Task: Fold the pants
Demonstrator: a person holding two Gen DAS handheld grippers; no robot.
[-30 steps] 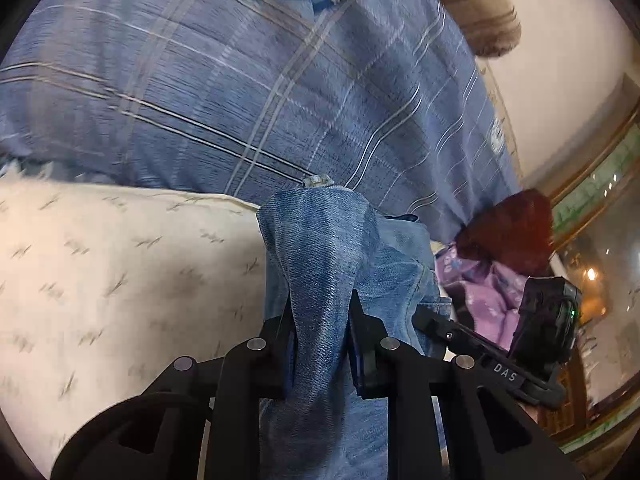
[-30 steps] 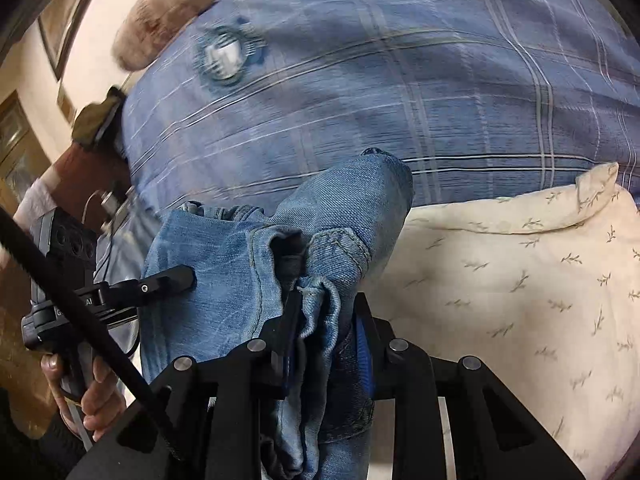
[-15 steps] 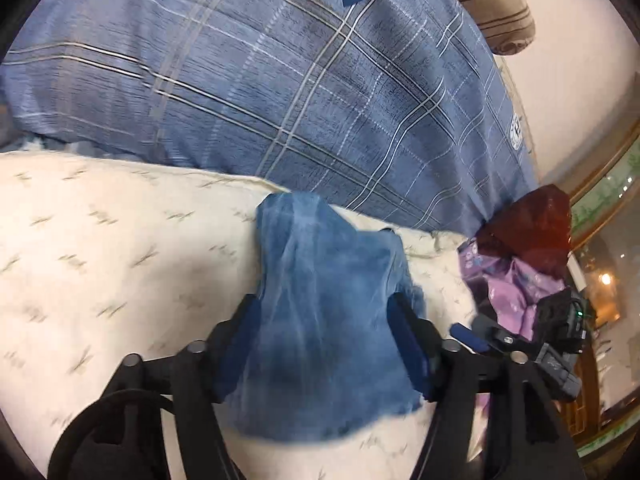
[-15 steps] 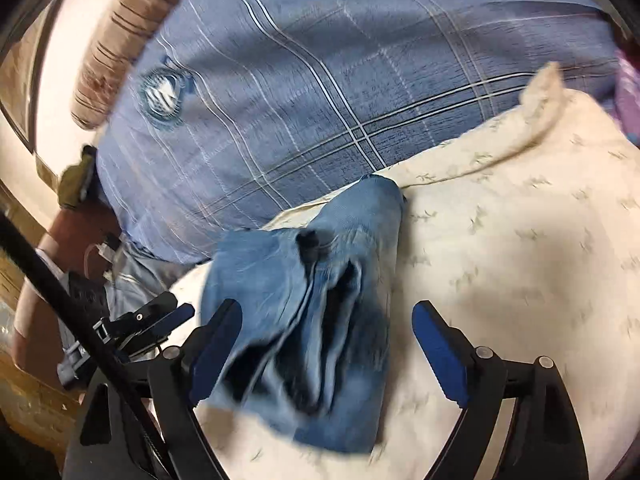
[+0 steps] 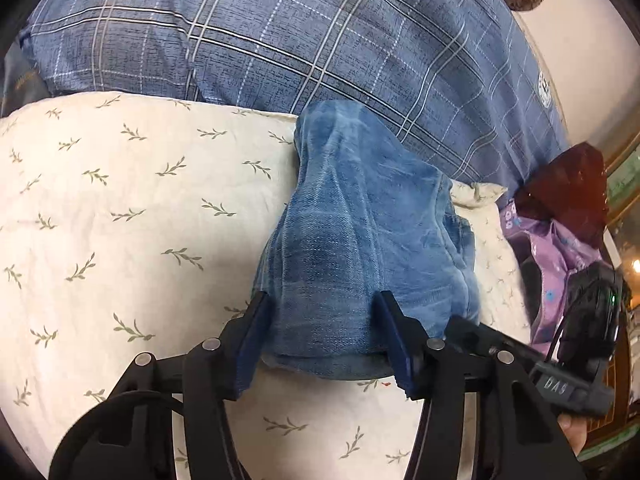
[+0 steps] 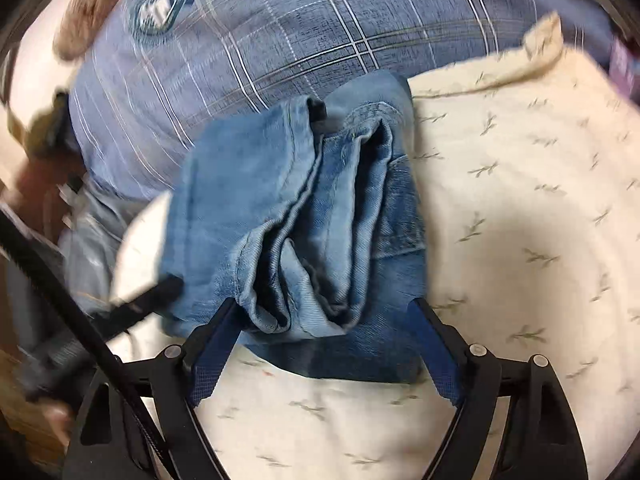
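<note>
Cream cover (image 5: 120, 208): jeans (image 5: 360, 248) lengthwise toward pillow (image 5: 320, 32)

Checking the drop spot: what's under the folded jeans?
The folded jeans lie on the cream leaf-print pillow, far end against the blue plaid pillow. Anything directly beneath is covered.

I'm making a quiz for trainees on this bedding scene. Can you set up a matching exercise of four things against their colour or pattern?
Things:
1. folded denim pants
2. pillow under the pants
3. large cushion behind
4. crumpled garment at the right edge

Descriptions:
A. cream with small leaf sprigs
B. purple with small dots
C. faded blue
D. blue plaid with white lines

Pairs: 1-C, 2-A, 3-D, 4-B
</note>
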